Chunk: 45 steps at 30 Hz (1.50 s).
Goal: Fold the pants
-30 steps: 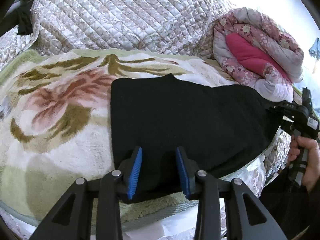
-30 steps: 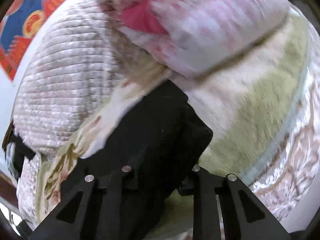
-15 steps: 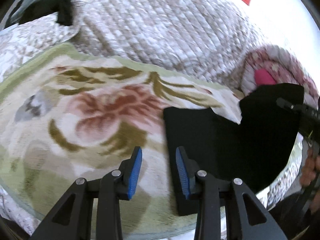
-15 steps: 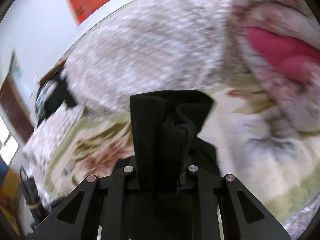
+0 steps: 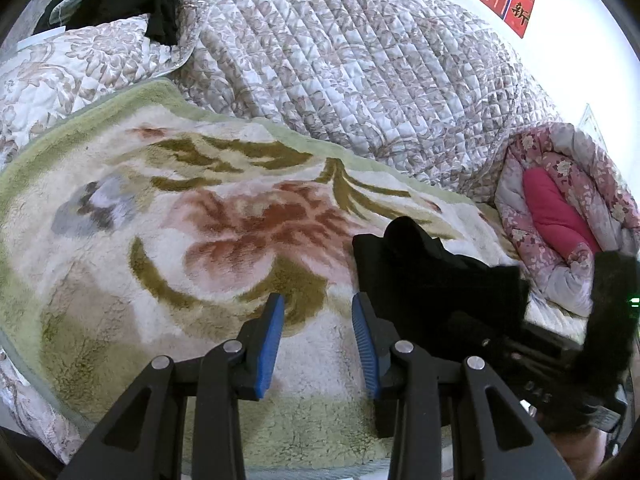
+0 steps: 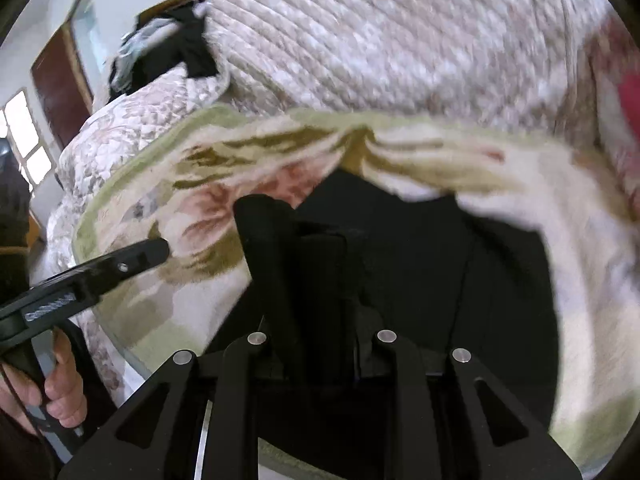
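Black pants [image 5: 432, 280] lie on the floral fleece blanket [image 5: 200, 240]. The left gripper [image 5: 317, 312] hangs open over bare blanket just left of the pants' edge, its blue pads [image 5: 272, 336] empty. In the right wrist view the right gripper [image 6: 316, 320] is shut on a bunched end of the pants [image 6: 280, 248], which stands up between the jaws and hides the fingertips. The rest of the pants [image 6: 460, 280] spreads flat below and to the right. One of the left gripper's fingers [image 6: 132, 260] reaches in from the left, held by a hand [image 6: 60, 392].
A quilted grey-pink bedspread [image 5: 360, 60] rises behind the blanket. A rolled pink floral duvet [image 5: 560, 208] lies at the right. Dark clothes [image 5: 160, 8] are heaped at the back left. The bed's front edge runs just under the grippers.
The right gripper has swung the pants' end from the far right across over the lying part, rolling as it went. The left gripper slid left off the pants' edge onto bare blanket.
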Each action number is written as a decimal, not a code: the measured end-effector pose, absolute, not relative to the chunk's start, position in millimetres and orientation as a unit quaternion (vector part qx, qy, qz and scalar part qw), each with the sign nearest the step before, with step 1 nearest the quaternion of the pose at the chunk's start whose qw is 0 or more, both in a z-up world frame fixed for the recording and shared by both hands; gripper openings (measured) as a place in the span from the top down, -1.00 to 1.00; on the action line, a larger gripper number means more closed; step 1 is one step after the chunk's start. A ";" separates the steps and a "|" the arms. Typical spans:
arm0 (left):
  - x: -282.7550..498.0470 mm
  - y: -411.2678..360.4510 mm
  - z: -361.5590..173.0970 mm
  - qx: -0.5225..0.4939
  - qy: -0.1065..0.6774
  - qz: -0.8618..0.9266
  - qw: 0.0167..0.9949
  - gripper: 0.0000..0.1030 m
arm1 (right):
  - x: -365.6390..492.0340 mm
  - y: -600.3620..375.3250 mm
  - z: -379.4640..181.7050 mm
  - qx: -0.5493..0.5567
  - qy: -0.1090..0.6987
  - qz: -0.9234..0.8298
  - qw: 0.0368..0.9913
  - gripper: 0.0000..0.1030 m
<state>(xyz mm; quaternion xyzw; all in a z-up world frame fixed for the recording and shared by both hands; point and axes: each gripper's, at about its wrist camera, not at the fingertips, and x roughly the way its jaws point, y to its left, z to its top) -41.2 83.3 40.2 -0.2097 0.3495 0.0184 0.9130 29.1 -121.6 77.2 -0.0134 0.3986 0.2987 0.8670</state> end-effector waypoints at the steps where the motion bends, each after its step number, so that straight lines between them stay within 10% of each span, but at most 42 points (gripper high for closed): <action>1: -41.5 83.1 40.4 -0.209 0.349 0.018 0.914 0.27 | 26.9 -117.8 79.2 -0.017 0.395 0.306 0.866 0.61; 6: -41.9 82.6 40.4 -0.208 0.351 0.021 0.913 0.27 | 19.7 -102.4 51.9 -0.053 0.406 0.325 0.853 0.56; 12: -41.4 84.1 38.9 -0.209 0.352 0.024 0.912 0.27 | 4.4 -108.1 59.6 -0.035 0.399 0.366 0.840 -0.15; 45: 62.6 -4.4 51.9 -0.099 0.363 -0.093 0.922 0.27 | 125.8 -198.9 58.5 0.042 0.443 0.268 0.854 0.27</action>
